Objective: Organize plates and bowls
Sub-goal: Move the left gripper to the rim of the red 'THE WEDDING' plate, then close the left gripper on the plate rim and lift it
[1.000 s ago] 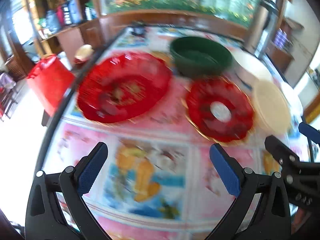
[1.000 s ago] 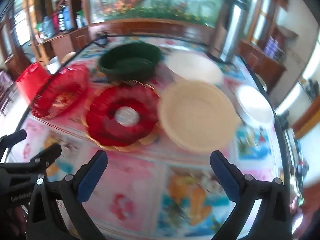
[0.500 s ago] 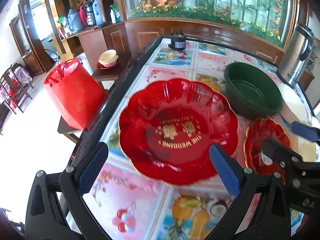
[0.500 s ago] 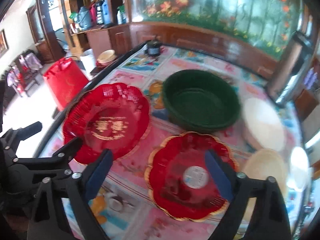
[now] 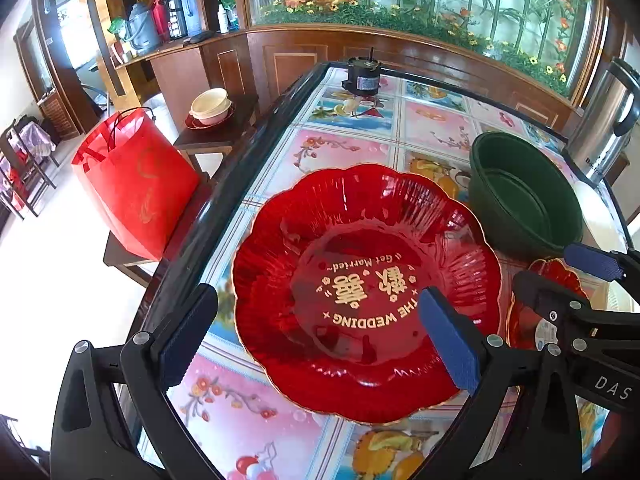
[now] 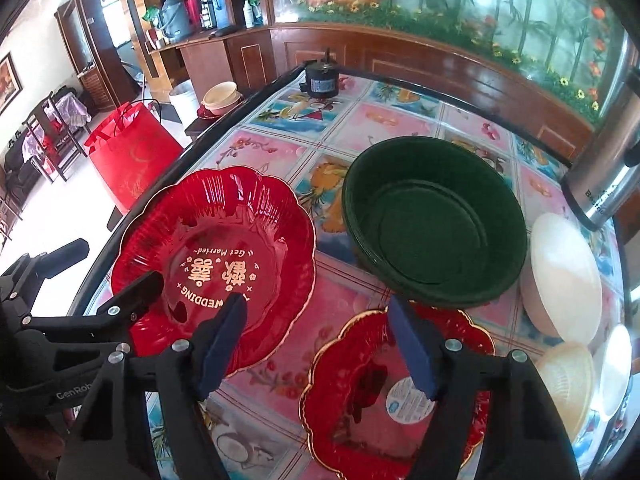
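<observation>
Table [image 5: 352, 148]: long, under a glossy picture-tile cover, with dishes spread along it.

Green bowl [image 6: 436, 224]: deepest dish, upright and empty, near the far middle of the table.

Large red plate [image 5: 364, 292]: scalloped, gold rim, wedding lettering in the well. It lies flat near the table's left edge, just beside the green bowl.

White bowl [image 6: 564, 276]: to the right of the green bowl, tilted on its side. A cream basket-weave dish [image 6: 568, 384] lies nearer, beside another white dish; whether they overlap I cannot tell.

Small red plate [image 6: 396, 396]: same scalloped pattern, a round sticker in its well, flat, just in front of the green bowl and apart from the large plate.

Left gripper [image 5: 316, 340]: fingers spread wide, released, nothing between them. It hangs over the near part of the large plate; contact cannot be confirmed.

Right gripper [image 6: 316, 344]: jaws have just been closing but are still apart, holding nothing. It sits over the gap between the two red plates, its right finger above the small plate's far rim.

Judgement: the step is an approach to pick up a red plate for stacking. Both plates are thin and lie flat on a slick cover, so one finger should go under the rim and the other over it. Close squarely on a scallop peak, not a valley, and lift level. The small plate belongs on the large one, wells centred.
</observation>
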Tool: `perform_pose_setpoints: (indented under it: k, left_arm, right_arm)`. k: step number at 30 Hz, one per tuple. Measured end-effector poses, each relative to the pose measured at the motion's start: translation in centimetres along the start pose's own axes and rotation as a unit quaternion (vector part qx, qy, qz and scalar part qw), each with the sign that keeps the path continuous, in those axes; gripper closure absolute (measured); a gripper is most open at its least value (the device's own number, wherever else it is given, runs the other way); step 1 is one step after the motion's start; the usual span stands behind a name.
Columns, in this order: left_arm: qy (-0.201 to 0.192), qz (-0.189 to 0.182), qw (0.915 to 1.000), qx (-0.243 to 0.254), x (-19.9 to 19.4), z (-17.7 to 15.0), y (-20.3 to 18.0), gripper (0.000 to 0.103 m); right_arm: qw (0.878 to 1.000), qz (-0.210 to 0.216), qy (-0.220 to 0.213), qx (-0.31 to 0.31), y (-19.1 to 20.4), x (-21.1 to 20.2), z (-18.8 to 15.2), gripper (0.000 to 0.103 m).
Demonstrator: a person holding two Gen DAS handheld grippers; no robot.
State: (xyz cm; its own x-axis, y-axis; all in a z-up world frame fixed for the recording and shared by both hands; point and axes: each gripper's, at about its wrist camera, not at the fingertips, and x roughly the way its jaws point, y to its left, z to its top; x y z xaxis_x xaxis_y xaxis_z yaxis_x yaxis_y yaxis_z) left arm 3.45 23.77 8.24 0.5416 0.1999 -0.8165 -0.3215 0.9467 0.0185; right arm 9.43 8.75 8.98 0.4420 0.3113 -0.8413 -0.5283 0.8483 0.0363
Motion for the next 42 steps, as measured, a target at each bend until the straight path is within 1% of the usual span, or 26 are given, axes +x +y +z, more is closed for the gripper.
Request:
perform_pose_setpoints:
  k: [7, 15, 18, 20, 21, 22, 24, 29, 33, 39, 41, 42]
  left_arm:
    - [0.014, -0.012, 0.9998, -0.008, 1.2, 0.7, 0.9, 0.001]
    - [0.029, -0.016, 0.9994, -0.008, 2.3, 1.1, 0.8, 0.001]
    - [0.037, -0.018, 0.9991, -0.006, 2.8, 1.1, 0.9, 0.001]
    - [0.047, -0.025, 0.9985, -0.008, 3.3, 1.2, 1.0, 0.001]
    - [0.051, -0.029, 0.9982, -0.011, 3.6, 1.2, 1.0, 0.002]
    - [0.052, -0.031, 0.9981, -0.012, 3.7, 1.2, 1.1, 0.007]
    - [0.05, -0.026, 0.9983, -0.012, 4.0, 1.2, 1.2, 0.012]
    - [0.057, -0.024, 0.998, -0.011, 4.8, 1.3, 1.3, 0.012]
    - [0.068, -0.031, 0.9972, -0.01, 5.3, 1.5, 1.3, 0.012]
    - [0.068, -0.041, 0.9967, -0.018, 5.1, 1.9, 1.8, 0.012]
    - [0.072, -0.047, 0.9962, -0.018, 4.9, 2.2, 2.0, 0.012]
    - [0.073, -0.048, 0.996, -0.018, 4.9, 2.3, 2.1, 0.012]
  right_arm:
    - [1.0, 0.003, 0.016, 0.007, -0.2, 1.1, 0.4, 0.03]
    - [0.999, 0.005, 0.034, 0.013, -0.3, 2.0, 0.3, 0.03]
    - [0.999, 0.006, 0.045, 0.017, -0.5, 2.5, 0.2, 0.032]
    - [0.999, 0.006, 0.05, 0.017, -0.6, 2.8, 0.3, 0.035]
    - [0.998, 0.007, 0.053, 0.018, -0.6, 2.9, 0.3, 0.036]
    - [0.998, 0.008, 0.057, 0.019, -0.7, 3.2, 0.3, 0.037]
    - [0.998, 0.01, 0.063, 0.021, -0.8, 3.5, 0.3, 0.037]
    - [0.997, 0.014, 0.076, 0.029, -1.1, 4.5, 0.3, 0.037]
    - [0.996, 0.02, 0.087, 0.03, -1.0, 5.3, 0.5, 0.037]
    - [0.995, 0.03, 0.092, 0.038, -1.2, 5.9, 0.7, 0.038]
    - [0.994, 0.04, 0.095, 0.043, -1.3, 5.8, 0.7, 0.045]
    - [0.993, 0.043, 0.095, 0.046, -1.4, 5.8, 0.7, 0.048]
